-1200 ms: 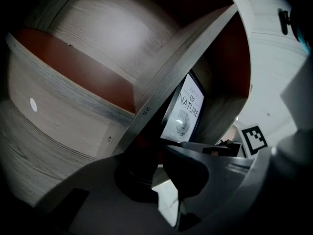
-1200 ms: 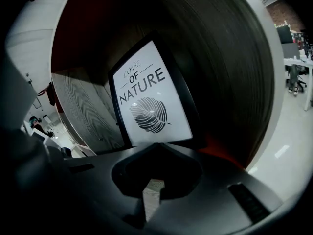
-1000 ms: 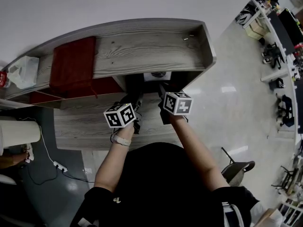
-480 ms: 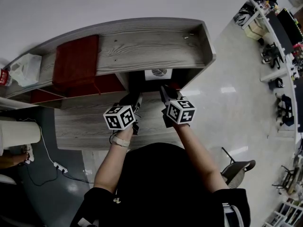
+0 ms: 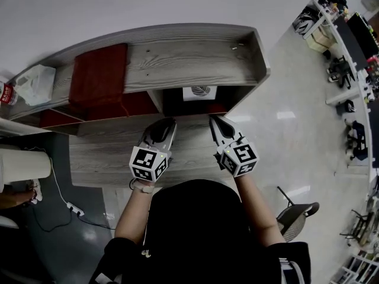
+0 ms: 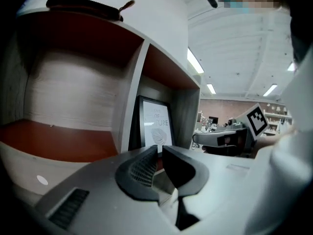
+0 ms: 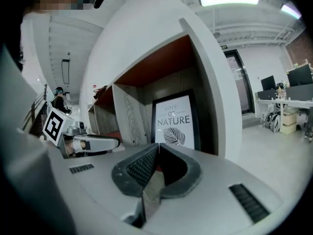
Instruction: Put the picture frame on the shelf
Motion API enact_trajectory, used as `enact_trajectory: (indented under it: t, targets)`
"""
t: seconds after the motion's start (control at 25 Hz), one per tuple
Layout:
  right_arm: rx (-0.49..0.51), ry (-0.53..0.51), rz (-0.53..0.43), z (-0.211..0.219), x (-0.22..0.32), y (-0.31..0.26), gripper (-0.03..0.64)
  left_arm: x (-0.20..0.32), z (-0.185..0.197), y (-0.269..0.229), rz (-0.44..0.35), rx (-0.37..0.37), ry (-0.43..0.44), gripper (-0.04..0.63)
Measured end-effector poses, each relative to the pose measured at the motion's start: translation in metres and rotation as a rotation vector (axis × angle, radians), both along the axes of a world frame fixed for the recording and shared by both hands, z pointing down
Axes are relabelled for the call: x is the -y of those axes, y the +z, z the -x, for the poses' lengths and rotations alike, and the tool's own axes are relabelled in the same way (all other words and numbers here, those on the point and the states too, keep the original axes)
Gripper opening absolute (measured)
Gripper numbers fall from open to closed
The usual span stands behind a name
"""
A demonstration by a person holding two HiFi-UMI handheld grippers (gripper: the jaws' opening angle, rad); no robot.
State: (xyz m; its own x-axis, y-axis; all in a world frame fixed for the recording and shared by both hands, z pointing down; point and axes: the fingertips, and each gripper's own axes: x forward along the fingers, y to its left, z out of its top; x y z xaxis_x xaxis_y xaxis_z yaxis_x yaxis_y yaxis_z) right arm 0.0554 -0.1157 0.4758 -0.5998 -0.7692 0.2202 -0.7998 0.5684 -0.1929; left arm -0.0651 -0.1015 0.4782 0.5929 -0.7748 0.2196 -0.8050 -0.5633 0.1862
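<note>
The black picture frame (image 5: 200,92) with a white leaf print stands upright in the right lower compartment of the grey shelf (image 5: 189,58). It also shows in the left gripper view as the frame (image 6: 155,126) and in the right gripper view as the frame (image 7: 173,124). Both grippers hover over the desk in front of that compartment, apart from the frame. My left gripper (image 5: 169,122) is shut with nothing in it, tips together (image 6: 160,150). My right gripper (image 5: 214,119) is shut and empty as well (image 7: 158,147).
A dark red cloth (image 5: 98,76) lies on the shelf top, with a plastic bag (image 5: 32,84) at its left end. The grey desk (image 5: 106,158) lies under the grippers. On the floor are a power strip (image 5: 74,207) at the left and a chair (image 5: 299,212) at the right.
Both grippers have drawn back from the shelf compartment toward the person and rolled. The frame stays standing in the compartment, now more exposed.
</note>
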Motion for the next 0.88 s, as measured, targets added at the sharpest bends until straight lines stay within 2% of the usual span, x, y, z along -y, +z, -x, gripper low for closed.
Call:
enact_trajectory:
  t: [0.28,0.6,0.88]
  targets:
    - [-0.002,-0.042,-0.057,-0.010,-0.030,-0.037,-0.003,-0.025,0.004,-0.037,-0.096,0.078,0.035,0.038]
    - [-0.019,-0.059,-0.085,-0.014,-0.056,-0.060,-0.003,-0.045,0.014,-0.061,-0.135,0.024,0.016,0.011]
    - [-0.044,-0.062,-0.103,-0.013,-0.062,-0.064,-0.003,-0.061,-0.002,-0.064,-0.170,0.021,0.092,0.009]
